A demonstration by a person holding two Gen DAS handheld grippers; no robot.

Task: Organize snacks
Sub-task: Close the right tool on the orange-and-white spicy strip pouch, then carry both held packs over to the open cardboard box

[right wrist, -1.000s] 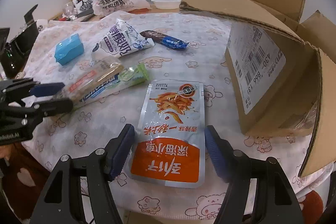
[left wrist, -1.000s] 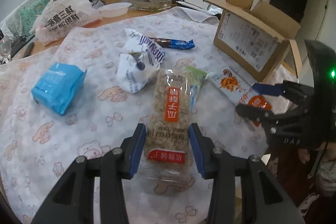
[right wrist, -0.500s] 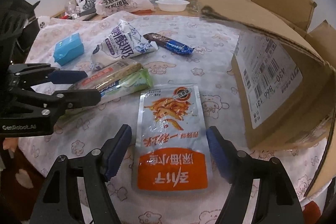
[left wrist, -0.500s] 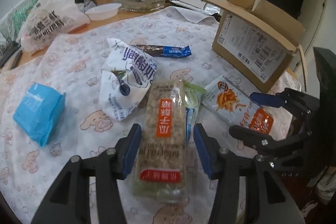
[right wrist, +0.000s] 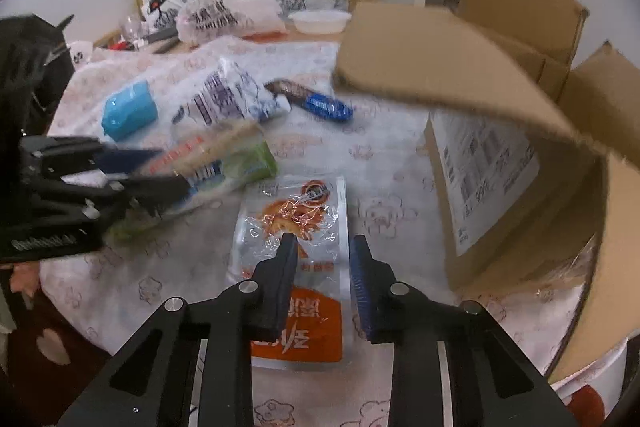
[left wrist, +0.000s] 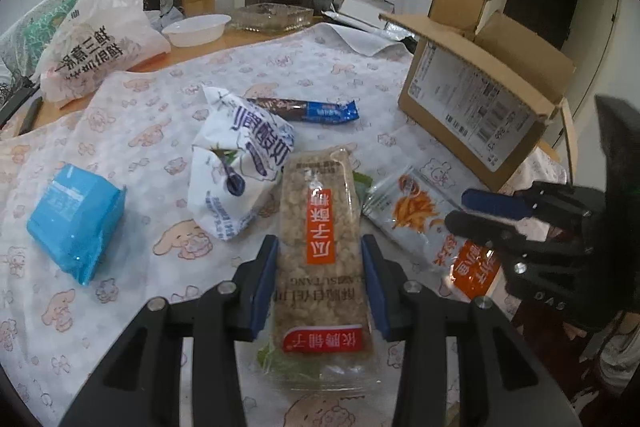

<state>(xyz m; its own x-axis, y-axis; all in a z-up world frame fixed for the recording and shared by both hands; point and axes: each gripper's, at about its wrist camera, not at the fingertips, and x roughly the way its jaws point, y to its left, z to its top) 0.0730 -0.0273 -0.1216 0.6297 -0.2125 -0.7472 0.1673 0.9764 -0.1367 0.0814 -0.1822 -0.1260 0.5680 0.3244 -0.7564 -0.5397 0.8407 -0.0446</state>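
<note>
Left gripper (left wrist: 319,269) clamping long clear-wrapped seed brittle bar with orange label (left wrist: 323,241), near table's front edge. Right gripper (right wrist: 323,267) closing around orange-and-clear flat spicy snack pouch (right wrist: 298,259) lying on cartoon-print tablecloth (left wrist: 152,115); contact unclear. Open brown cardboard box (left wrist: 476,115) sitting at table's right edge.

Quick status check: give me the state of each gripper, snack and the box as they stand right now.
Left gripper: shut on the seed brittle bar.
Right gripper: narrowed around the orange pouch, grip unclear.
Cardboard box: flaps open, upright on the table.
White snack bag: sealed, puffed, lying free.
Blue packet: sealed, lying free.
Cookie roll: sealed, lying flat.
</note>
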